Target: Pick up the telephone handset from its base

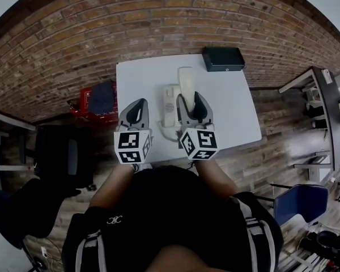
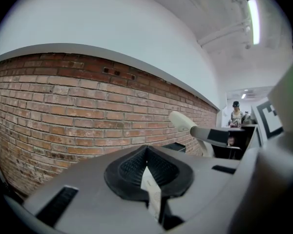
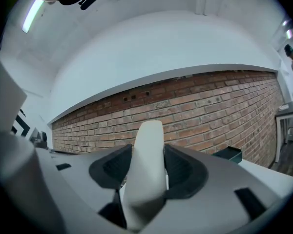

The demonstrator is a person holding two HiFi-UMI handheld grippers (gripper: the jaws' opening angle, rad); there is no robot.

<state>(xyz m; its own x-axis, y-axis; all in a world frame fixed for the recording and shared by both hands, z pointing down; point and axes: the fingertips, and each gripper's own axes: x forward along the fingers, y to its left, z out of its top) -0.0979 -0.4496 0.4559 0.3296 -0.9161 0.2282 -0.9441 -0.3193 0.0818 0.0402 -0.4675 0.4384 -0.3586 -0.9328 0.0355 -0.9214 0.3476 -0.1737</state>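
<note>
The right gripper [image 1: 193, 98] clamps the cream plastic handset [image 1: 186, 81], clear of the cream telephone base [image 1: 169, 105]. The left gripper [image 1: 137, 105] is closed and empty at the white table's [image 1: 232, 109] near edge. A black box [image 1: 222, 58] occupies the far corner.

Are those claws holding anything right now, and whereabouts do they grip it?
The right claw clamps the handset around its handle, one end sticking out past the jaws, lifted off the base. The left claw is shut and empty.

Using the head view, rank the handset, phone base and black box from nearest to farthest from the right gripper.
1. Handset: clamped between the right gripper's jaws.
2. Phone base: just left of it, on the table.
3. Black box: table's far right corner.
</note>
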